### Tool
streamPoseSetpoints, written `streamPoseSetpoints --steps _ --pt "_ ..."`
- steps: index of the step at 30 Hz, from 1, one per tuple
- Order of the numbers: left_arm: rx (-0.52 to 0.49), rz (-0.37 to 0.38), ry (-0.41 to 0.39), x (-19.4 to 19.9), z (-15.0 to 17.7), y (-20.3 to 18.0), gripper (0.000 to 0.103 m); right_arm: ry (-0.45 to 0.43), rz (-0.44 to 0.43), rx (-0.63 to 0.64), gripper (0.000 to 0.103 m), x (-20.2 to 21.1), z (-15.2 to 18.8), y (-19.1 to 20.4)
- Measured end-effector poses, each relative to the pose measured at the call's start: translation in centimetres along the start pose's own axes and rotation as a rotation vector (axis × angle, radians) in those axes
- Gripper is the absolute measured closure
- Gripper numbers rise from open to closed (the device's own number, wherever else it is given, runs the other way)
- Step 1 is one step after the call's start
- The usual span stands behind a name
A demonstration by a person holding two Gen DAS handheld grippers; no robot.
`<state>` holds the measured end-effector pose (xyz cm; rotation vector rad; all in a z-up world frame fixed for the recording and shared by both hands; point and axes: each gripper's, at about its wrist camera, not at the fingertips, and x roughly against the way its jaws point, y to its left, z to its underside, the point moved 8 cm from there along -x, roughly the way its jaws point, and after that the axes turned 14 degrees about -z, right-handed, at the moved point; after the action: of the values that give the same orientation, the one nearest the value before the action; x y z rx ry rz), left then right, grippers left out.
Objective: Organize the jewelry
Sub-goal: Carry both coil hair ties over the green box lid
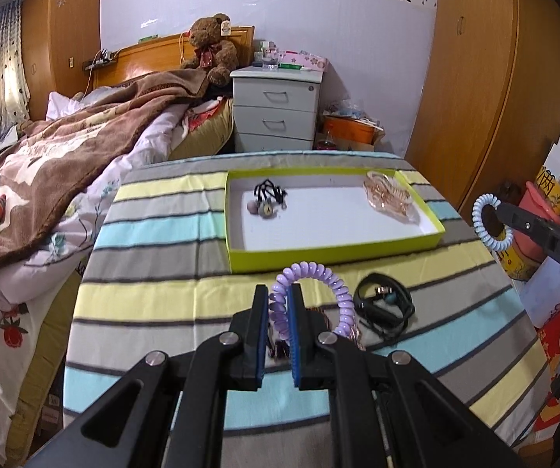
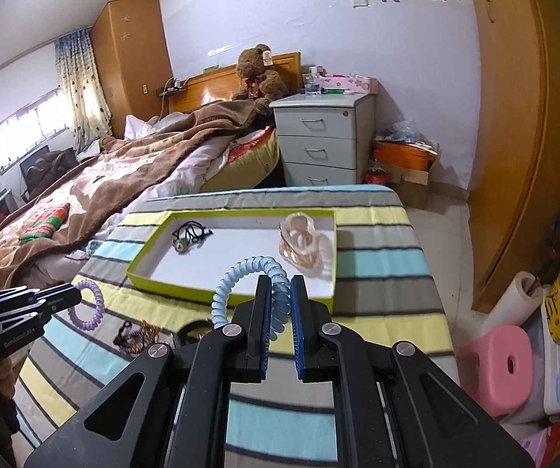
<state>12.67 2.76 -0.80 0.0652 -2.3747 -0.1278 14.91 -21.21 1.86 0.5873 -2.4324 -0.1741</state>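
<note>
Coils pinched in both grippers, clear of the striped cloth.

Your left gripper [image 1: 279, 300] clamps the purple spiral band [image 1: 311, 292] by one side, so the loop hangs free; your right gripper [image 2: 280, 292] nips the blue spiral band [image 2: 256, 273] the same way. Ahead lies the green-rimmed tray [image 1: 434, 236], its white middle bare between the black hair ties [image 1: 268, 195] and the pink clips [image 1: 387, 195]. Mind its raised rim. A black band [image 1: 383, 304] waits on the cloth.
</note>
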Motion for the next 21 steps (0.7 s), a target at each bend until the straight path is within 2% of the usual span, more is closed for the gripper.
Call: streamPoseSetpoints --steps 4,14,21 --pt "0.005 0.001 -0.005 -1.0 -1.6 -0.1 0.093 0.017 -0.016 0.026 0.093 -1.7 -1.7 0.4" --pt "0.051 0.021 0.015 -5.0 -5.2 0.4 0.093 0.117 -0.056 0.06 0.093 -9.0 -5.4 0.3" --pt "0.06 0.025 0.046 -8.0 -6.1 0.2 0.093 0.178 -0.06 0.043 0.093 -13.7 -5.6 -0.2"
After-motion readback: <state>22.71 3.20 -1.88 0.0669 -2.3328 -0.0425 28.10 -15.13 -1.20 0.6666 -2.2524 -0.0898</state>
